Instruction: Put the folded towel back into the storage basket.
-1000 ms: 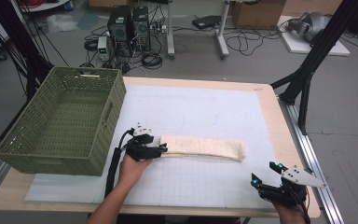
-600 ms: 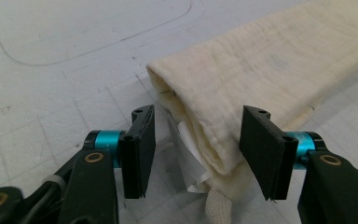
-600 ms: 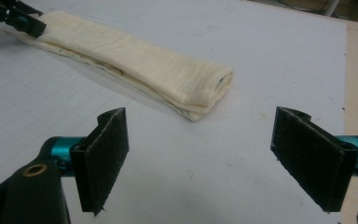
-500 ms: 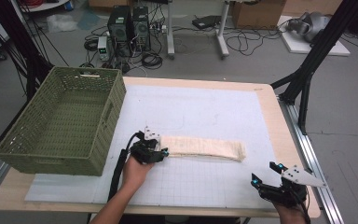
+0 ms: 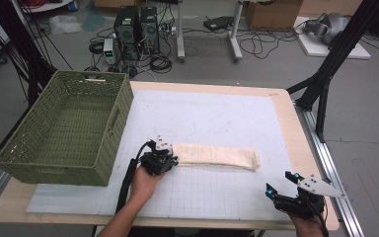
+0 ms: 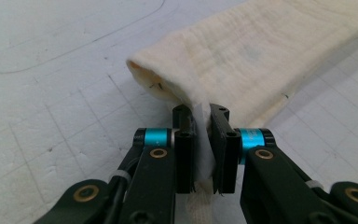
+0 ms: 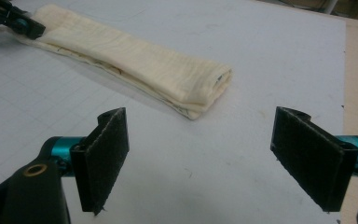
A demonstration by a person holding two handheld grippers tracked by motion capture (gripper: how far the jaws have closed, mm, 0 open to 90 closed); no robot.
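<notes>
At the near left end of the folded cloth [image 6: 261, 60], the left tongs [image 6: 203, 140] are seen nearly closed, with a thin fold of the cream fabric pinched between the two black jaws; the gripped edge is lifted slightly off the white mat [image 5: 217, 118] while the remainder of the cloth lies flat. In the high view, the left tongs [image 5: 164, 159] are held by a hand [image 5: 145, 181] whose forearm enters from the bottom edge and angles up and to the right. The cloth [image 5: 216, 156] is stretched as a long, narrow strip across the middle of the table [image 5: 286, 106], its far end folded over on itself.

Near the table's lower right corner, the right tongs [image 5: 282, 186] are held well apart from the cloth. In the right gripper view their jaws are spread wide, nothing is held between them, and the cloth [image 7: 135, 65] is seen lying ahead.

A green woven basket [image 5: 111, 128] is set on the left side of the table, and nothing is seen inside it.
</notes>
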